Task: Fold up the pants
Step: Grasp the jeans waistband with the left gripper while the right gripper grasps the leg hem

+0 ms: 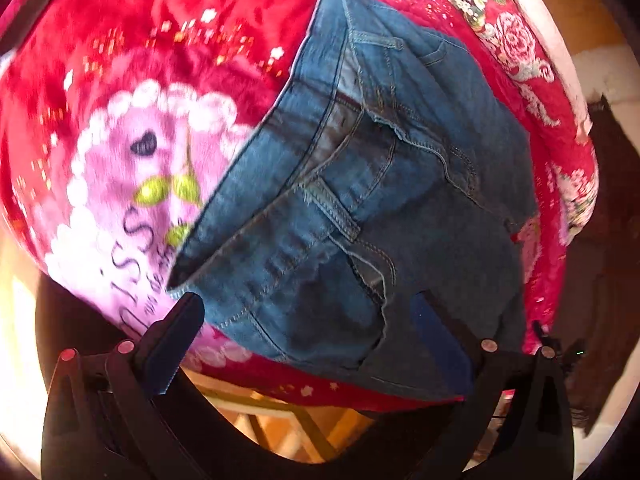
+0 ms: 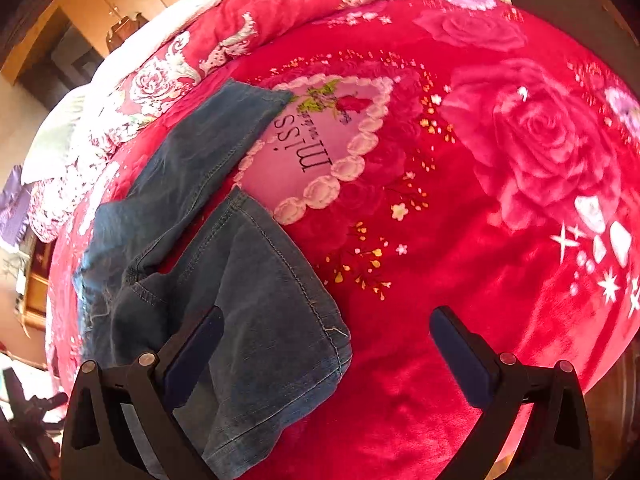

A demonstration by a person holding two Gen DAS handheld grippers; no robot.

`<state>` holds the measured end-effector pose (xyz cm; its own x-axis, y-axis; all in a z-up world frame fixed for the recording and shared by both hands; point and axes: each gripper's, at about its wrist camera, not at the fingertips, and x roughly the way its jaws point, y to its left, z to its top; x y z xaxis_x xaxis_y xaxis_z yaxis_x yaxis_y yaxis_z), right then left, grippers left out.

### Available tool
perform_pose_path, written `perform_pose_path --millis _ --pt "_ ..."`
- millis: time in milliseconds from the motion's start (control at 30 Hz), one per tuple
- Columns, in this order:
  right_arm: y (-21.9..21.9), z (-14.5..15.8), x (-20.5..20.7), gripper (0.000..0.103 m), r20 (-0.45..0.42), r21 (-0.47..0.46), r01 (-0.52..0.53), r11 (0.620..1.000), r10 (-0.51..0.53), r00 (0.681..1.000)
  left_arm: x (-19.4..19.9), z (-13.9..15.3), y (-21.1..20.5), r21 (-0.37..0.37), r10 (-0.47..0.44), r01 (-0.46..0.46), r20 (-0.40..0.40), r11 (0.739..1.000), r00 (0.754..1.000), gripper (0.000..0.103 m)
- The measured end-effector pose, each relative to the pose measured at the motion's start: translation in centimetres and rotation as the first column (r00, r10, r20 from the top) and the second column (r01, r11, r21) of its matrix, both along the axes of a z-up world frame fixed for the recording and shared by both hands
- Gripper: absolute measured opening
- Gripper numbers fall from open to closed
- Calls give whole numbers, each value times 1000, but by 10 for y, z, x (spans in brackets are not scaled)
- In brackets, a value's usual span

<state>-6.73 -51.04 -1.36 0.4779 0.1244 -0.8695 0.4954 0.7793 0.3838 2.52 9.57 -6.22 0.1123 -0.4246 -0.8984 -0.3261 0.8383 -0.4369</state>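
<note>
Red blanket (image 2: 460, 240); left view waistband (image 1: 320, 152), right view hems (image 2: 280, 280).

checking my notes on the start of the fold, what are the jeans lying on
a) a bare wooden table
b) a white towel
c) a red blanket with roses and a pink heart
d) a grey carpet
c, since the jeans lie spread on a red blanket printed with roses and a pink heart; both the left gripper and the right gripper stand open over it.
</note>
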Motion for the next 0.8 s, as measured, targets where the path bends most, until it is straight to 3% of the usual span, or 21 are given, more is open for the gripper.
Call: perform_pose_path --millis 100,233,267,300,333,367,500,567,633,700,800 --pt "-4 -24 -2 103 -2 203 38 978 -38 999 -17 -27 10 -192 108 -129 -115 973 987 103" --pt "-2 -47 -8 98 39 411 94 907 -120 992 -22 -58 2 -221 158 -211 -238 952 958 101" --pt "-2 -48 -10 79 59 430 98 897 -136 989 -21 -59 -2 -201 162 -213 -240 956 957 97" --pt "-3 -47 -10 36 79 440 88 894 -136 988 -18 -56 -6 -164 160 -202 -236 966 959 92" --pt "-4 -45 -10 8 92 439 77 895 -130 987 -16 -51 -10 -136 153 -188 -232 973 961 90" --pt "-5 -36 -13 5 111 400 79 913 -134 985 -15 -44 -13 -117 145 -175 -226 978 963 87" --pt "-9 15 -40 5 212 179 77 981 -115 971 -11 -17 -23 -46 69 -77 -145 996 987 45" --pt "-14 22 -60 6 200 117 111 987 -133 971 -10 -14 -28 -12 38 -40 -142 999 989 42" --pt "-23 7 -77 8 122 98 141 985 -152 981 -9 -11 -31 7 29 -28 -146 1000 989 42" --pt "-37 -19 -101 13 13 112 225 968 -228 974 -9 -4 -38 24 -2 5 -143 1000 990 42" --pt "-54 -35 -137 22 -27 186 335 924 -336 942 -7 6 -44 14 -74 77 -151 997 986 42"
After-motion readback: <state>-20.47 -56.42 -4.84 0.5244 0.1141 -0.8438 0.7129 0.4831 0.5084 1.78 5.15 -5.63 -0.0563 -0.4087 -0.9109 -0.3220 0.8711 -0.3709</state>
